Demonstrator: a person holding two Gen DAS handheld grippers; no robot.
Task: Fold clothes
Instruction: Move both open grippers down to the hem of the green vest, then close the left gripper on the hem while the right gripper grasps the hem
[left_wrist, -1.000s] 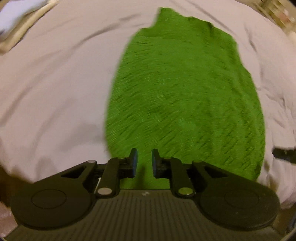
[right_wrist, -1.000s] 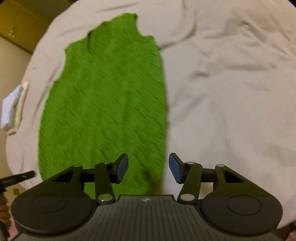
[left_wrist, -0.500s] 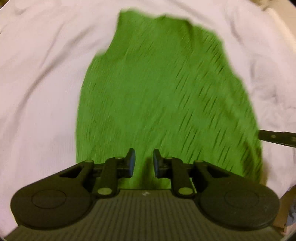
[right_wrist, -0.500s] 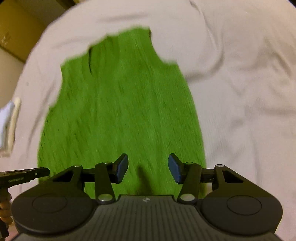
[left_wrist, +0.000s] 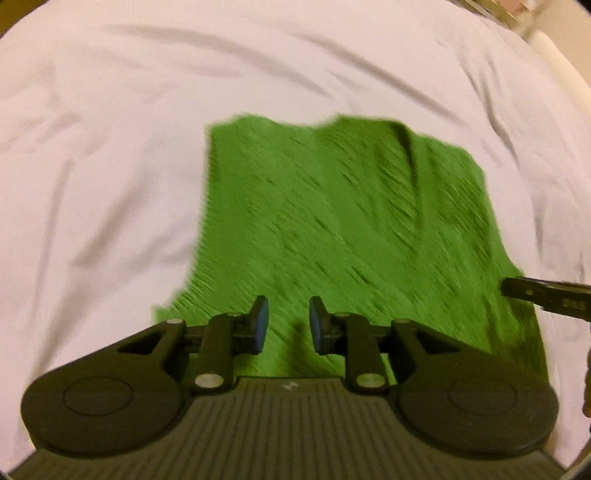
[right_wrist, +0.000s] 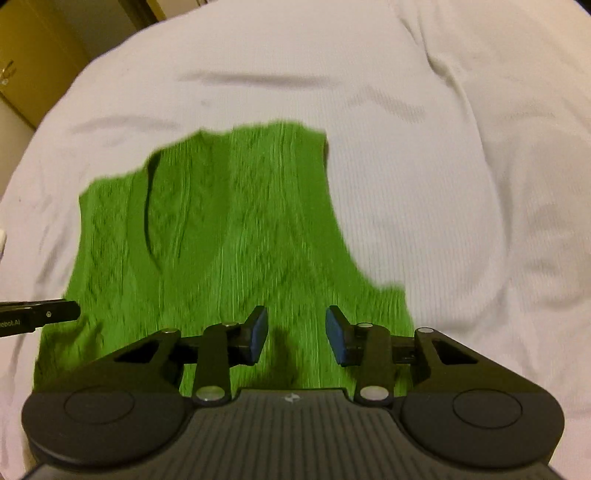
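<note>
I hold my left gripper (left_wrist: 285, 322) and right gripper (right_wrist: 294, 332) empty, jaws parted, low over the near hem of the green knit vest (left_wrist: 343, 236) spread mid-frame on the white sheet (left_wrist: 110, 147), likely lining up a grip for folding.

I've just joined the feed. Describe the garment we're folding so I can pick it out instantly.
Look at the wide white bedsheet that fills both views. Lying flat on it, just ahead of both open hand-held grippers, is a green knit sleeveless vest with a V-neck at its far end. It is the only coloured thing on the pale sheet.
</note>
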